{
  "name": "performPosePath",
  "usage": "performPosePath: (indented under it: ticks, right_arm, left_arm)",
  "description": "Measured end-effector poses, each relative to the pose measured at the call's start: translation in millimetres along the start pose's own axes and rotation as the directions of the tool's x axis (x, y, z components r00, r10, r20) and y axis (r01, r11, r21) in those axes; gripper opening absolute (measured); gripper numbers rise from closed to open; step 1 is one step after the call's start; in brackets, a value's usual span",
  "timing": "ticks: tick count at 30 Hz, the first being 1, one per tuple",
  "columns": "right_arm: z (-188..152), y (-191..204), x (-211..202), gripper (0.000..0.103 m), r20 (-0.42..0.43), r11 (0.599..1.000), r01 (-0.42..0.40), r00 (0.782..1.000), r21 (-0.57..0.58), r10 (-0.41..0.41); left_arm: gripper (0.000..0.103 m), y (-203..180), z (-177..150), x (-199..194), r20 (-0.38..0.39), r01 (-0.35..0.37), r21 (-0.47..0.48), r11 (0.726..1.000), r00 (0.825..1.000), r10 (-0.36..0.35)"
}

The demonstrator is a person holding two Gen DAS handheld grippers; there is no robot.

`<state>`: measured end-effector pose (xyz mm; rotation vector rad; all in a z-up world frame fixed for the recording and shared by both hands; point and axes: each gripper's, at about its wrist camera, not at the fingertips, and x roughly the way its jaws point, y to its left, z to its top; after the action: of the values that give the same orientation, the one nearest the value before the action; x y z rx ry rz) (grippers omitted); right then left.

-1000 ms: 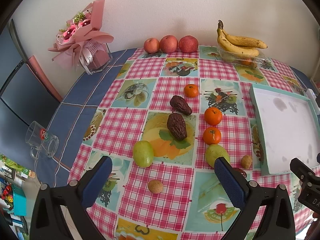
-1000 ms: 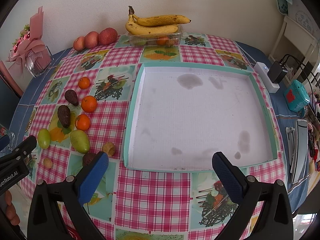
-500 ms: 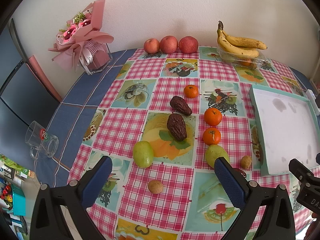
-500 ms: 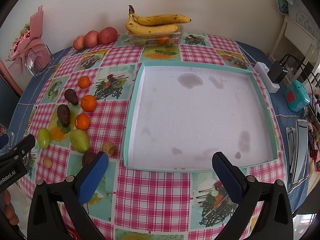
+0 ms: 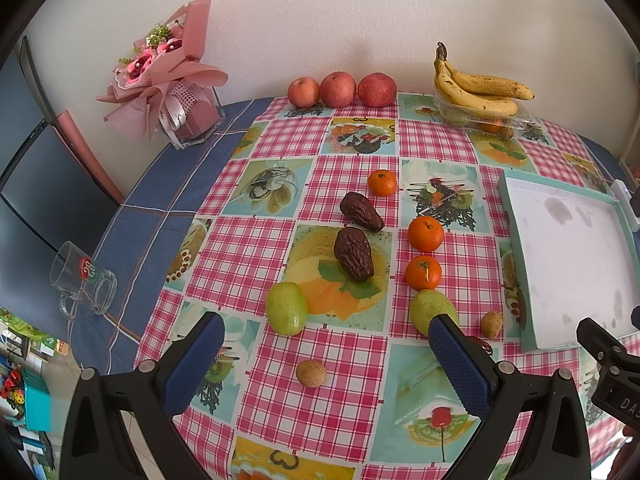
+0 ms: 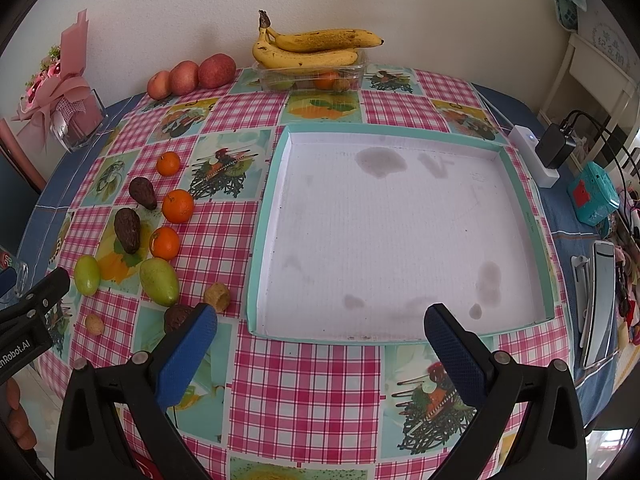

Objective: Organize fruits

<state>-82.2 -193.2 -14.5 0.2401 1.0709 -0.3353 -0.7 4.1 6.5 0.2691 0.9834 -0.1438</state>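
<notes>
Loose fruit lies on the checked tablecloth: three oranges, two dark wrinkled avocados, two green mangoes and small brown fruits. A shallow white tray with a teal rim stands to their right, with nothing in it. My left gripper is open and empty, just short of the green mangoes. My right gripper is open and empty at the tray's near edge. One right finger partly hides a dark fruit.
Three apples sit by the far wall. Bananas lie on a clear box. A pink bouquet and a tipped glass mug are at left. A power strip, charger and a teal box are at right.
Both grippers have drifted very slightly; the fruit and tray have not moved. Both stay open.
</notes>
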Motion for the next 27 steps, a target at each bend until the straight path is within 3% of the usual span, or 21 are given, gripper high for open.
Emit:
performPosePath:
  ticks: [27]
  right_arm:
    - [0.5,-0.8,-1.3,0.103,0.006,1.0,-0.003,1.0,0.001,0.003]
  left_arm:
    - [0.103,0.7,5.8,-0.5,0.0,0.024,-0.027,0.999,1.0,-0.024]
